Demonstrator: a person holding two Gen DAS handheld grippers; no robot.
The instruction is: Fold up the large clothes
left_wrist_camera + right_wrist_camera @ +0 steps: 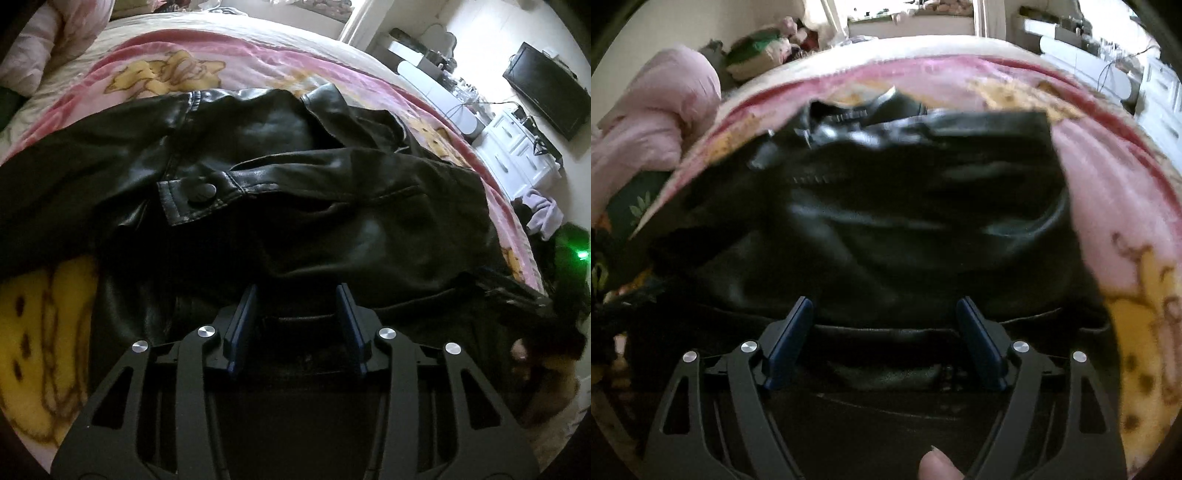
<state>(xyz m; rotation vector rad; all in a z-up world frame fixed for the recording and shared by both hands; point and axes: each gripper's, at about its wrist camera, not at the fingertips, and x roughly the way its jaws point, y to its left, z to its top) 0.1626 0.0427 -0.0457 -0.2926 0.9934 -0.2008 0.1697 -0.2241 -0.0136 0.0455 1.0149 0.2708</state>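
Plainly, a black faux-leather jacket with snap-buttoned cuffs [314,192] is spread across the bed, on a pink plush blanket printed with yellow cartoon figures [55,332], and it fills the middle of both wrist views. Its long axis is judged to run across each tool rather than away from it: in the left view the body stretches from the left edge to the right edge of the blanket, with one sleeve laid over the chest so that its snap-buttoned cuff [199,195] points left.

The left tool [297,295] is seen with its blue-padded fingers [243,317] parted and nothing between them; it is released, poised just above the near hem of the jacket. The right tool [885,308] is likewise spread wide and empty, its pads [979,332] just above the same near edge, where a folded seam is visible between them. That view is blurred, so whether the tips touch the leather cannot be told.

From either tool the jacket lies straight ahead and below, the collar and zipper [846,118] at the far side. Neither hand is clearly nearer; both are set at the hem. The coming move is judged to turn on this: the near edge is gripped at two places and carried forward, across the short axis, toward the collar.
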